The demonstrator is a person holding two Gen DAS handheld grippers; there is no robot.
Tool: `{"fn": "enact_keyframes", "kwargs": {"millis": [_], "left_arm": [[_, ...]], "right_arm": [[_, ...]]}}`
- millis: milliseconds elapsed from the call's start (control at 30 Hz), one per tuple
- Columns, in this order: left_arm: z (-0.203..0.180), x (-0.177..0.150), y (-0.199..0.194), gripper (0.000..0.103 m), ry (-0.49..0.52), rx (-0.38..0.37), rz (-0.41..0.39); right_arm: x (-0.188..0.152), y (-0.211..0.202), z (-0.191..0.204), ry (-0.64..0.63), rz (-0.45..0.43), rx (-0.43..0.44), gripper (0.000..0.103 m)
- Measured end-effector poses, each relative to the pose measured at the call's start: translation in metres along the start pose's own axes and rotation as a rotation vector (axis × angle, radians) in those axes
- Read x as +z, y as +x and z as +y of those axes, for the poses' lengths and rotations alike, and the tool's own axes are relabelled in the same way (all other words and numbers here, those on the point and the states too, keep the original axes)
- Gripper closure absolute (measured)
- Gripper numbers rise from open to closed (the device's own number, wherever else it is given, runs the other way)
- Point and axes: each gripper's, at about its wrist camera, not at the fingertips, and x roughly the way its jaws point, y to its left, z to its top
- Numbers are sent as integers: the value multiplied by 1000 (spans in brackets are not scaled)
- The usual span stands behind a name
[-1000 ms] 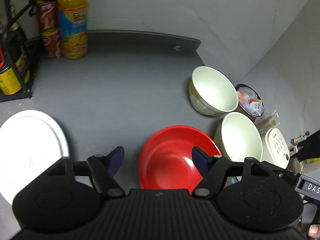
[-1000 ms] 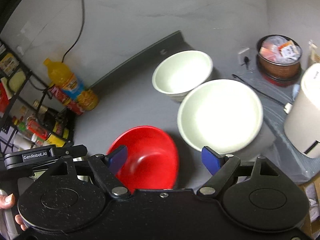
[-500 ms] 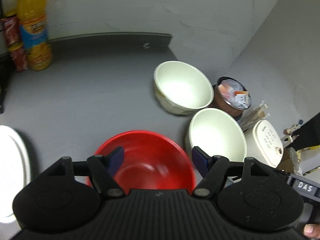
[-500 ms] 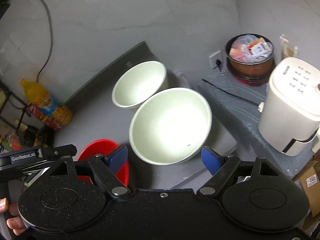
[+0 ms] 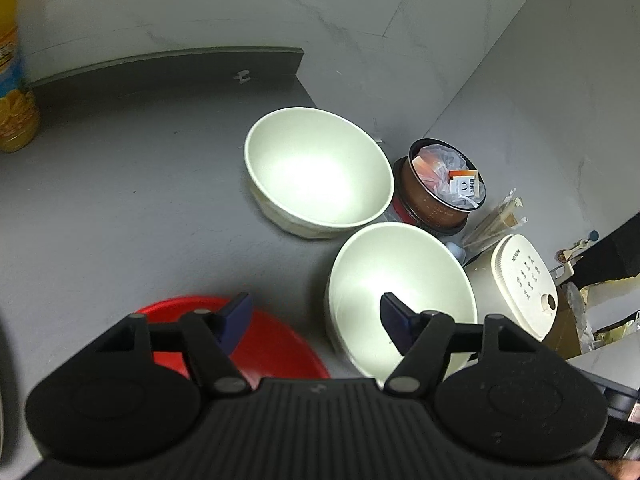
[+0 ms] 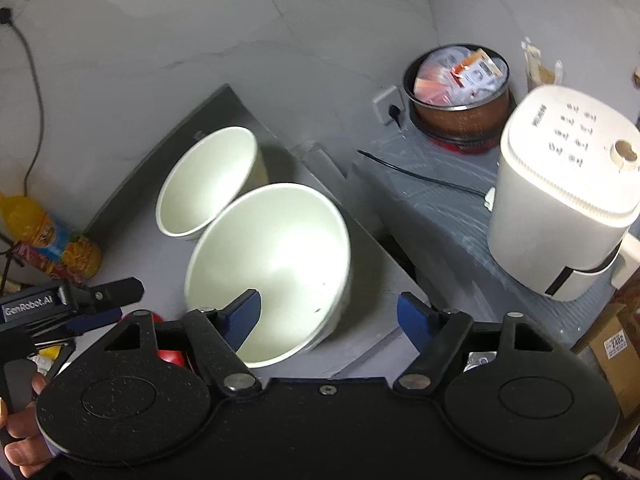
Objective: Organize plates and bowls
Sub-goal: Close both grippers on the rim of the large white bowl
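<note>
Hovering over two cream bowls and a red bowl (image 5: 276, 344) on the grey worktop (image 5: 120, 208). Sitting nearest: near bowl (image 6: 272, 264), far bowl (image 6: 208, 180) just behind, rims close. Both grippers, left (image 5: 314, 314) and right (image 6: 328, 312), showing jaws spread wide, gripping nothing. Looking like glazed ceramic: probably heavy, rigid, slick, chippable. Pinching the near bowl's rim wall, one finger inside, one outside, seeming the safest hold; nesting gently.

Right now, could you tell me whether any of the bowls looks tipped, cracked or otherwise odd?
Nothing stands out: both cream bowls, the near one and the far one, sit upright and empty, and the red bowl shows no damage.
</note>
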Motion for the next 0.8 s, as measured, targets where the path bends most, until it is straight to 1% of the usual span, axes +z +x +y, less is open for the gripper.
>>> {"fn": "enact_keyframes", "kwargs": {"millis": [200, 267, 300, 367, 433, 467, 500, 533, 567, 600, 633, 667, 733, 800], "left_arm": [[-4, 10, 30, 42, 5, 2, 41], [-5, 13, 40, 47, 9, -1, 58], [-5, 13, 44, 49, 6, -3, 69], [-5, 16, 56, 62, -9, -1, 98], [-4, 17, 66, 68, -28, -3, 123], [-4, 17, 70, 72, -28, -3, 130], [-5, 16, 74, 74, -24, 1, 139], [-5, 16, 78, 82, -24, 9, 152], [-6, 16, 80, 85, -21, 18, 154], [-6, 16, 81, 87, -28, 7, 162], [-7, 16, 83, 94, -39, -15, 172], [-7, 16, 83, 95, -45, -17, 174], [-8, 16, 81, 95, -41, -9, 172], [-7, 17, 77, 95, -41, -14, 165]], "right_arm": [[5, 27, -17, 61, 56, -12, 42], [7, 34, -20, 72, 73, -13, 45], [8, 37, -20, 75, 80, -12, 48], [8, 44, -21, 81, 99, -6, 52], [8, 50, -21, 88, 118, -3, 56], [9, 53, -21, 90, 126, -2, 59], [9, 56, -21, 95, 133, 2, 60], [9, 59, -22, 102, 141, 6, 61], [8, 60, -21, 106, 146, 12, 65], [8, 61, -21, 105, 149, 22, 73], [9, 61, -19, 100, 149, 41, 79], [10, 60, -16, 91, 150, 49, 85], [11, 58, -10, 51, 140, 21, 86], [11, 56, -9, 40, 130, 23, 86]]}}
